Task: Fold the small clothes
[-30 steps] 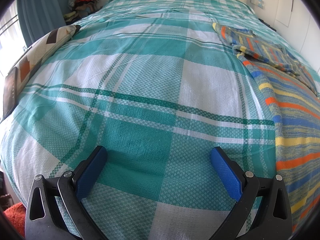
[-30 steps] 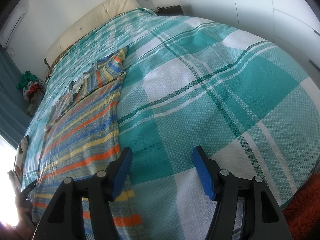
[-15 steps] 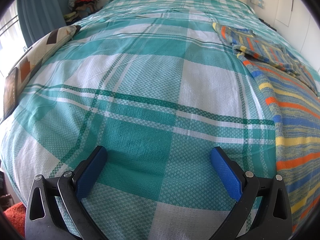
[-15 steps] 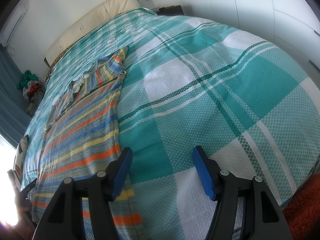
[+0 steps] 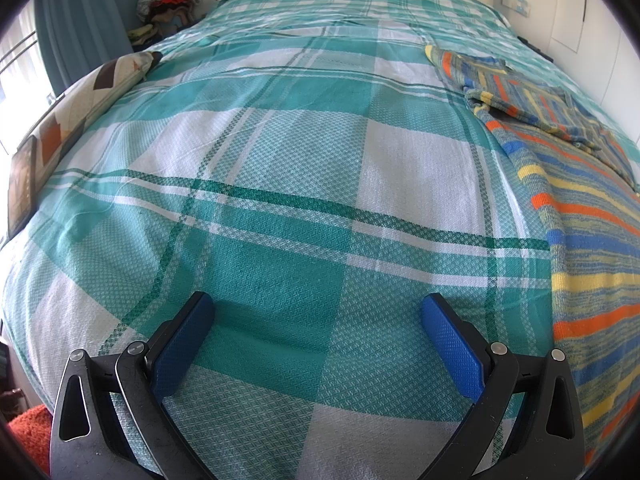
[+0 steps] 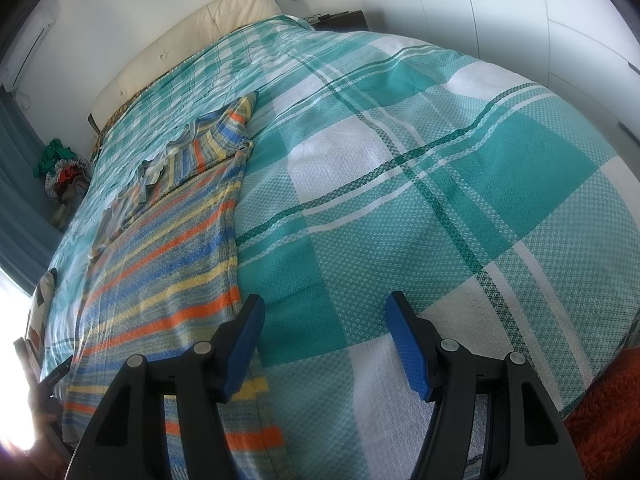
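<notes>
A striped knit garment (image 5: 592, 216) in blue, orange and yellow lies spread on the teal plaid bedspread (image 5: 280, 160), along the right edge of the left wrist view. In the right wrist view the same garment (image 6: 160, 248) fills the left side, its sleeves folded across at the far end. My left gripper (image 5: 318, 320) hovers open over bare bedspread, left of the garment, nothing between its blue pads. My right gripper (image 6: 324, 320) is open too, above the bedspread (image 6: 440, 160) just right of the garment's edge; its left finger (image 6: 244, 340) overlaps the hem.
A patterned pillow (image 5: 80, 104) and a dark tablet-like slab (image 5: 22, 184) lie at the bed's left edge. A pile of clothes (image 5: 168, 0) sits beyond the bed by the curtain. Cream headboard (image 6: 192, 36) and a dark nightstand (image 6: 344, 20) are at the far end; orange rug (image 6: 608, 412) below.
</notes>
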Demonstrator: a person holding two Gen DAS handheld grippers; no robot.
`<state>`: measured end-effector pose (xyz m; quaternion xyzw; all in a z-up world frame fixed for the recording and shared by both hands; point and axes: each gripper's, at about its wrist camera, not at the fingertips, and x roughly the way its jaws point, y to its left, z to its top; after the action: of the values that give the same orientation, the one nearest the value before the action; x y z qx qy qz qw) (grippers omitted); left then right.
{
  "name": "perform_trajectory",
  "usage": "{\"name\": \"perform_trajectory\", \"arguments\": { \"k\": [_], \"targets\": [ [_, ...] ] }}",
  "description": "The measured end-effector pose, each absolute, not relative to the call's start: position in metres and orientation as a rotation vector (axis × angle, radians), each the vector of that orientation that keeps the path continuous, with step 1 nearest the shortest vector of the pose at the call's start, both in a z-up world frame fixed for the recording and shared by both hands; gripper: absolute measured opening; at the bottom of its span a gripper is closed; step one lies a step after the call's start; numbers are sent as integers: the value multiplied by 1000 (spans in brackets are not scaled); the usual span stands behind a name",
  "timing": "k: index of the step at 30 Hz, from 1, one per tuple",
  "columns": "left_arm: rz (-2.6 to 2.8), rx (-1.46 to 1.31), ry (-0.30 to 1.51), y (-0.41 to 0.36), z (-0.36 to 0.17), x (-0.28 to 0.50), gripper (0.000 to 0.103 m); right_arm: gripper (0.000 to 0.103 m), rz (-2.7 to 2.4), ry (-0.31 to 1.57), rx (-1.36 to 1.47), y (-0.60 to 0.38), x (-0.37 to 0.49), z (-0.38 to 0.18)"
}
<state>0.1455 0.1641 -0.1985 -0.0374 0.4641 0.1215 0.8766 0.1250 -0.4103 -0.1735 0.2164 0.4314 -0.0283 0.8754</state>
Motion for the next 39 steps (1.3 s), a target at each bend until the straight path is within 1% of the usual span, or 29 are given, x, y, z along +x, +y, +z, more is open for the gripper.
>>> {"name": "perform_trajectory", "arguments": {
  "k": [23, 29, 32, 36, 39],
  "targets": [
    [267, -88, 987, 167, -196, 145, 103, 65, -58, 902, 440, -409, 125, -174],
    [277, -13, 975, 157, -194, 141, 103, 66, -57, 902, 439, -408, 125, -174],
    [254, 7, 972, 158, -195, 139, 103, 69, -55, 904, 430, -407, 125, -175],
    [213, -53, 1008, 168, -194, 142, 102, 71, -52, 910, 406, -405, 127, -173],
    [194, -77, 1059, 172, -178, 135, 101, 70, -27, 946, 440, -415, 134, -164]
  ]
}}
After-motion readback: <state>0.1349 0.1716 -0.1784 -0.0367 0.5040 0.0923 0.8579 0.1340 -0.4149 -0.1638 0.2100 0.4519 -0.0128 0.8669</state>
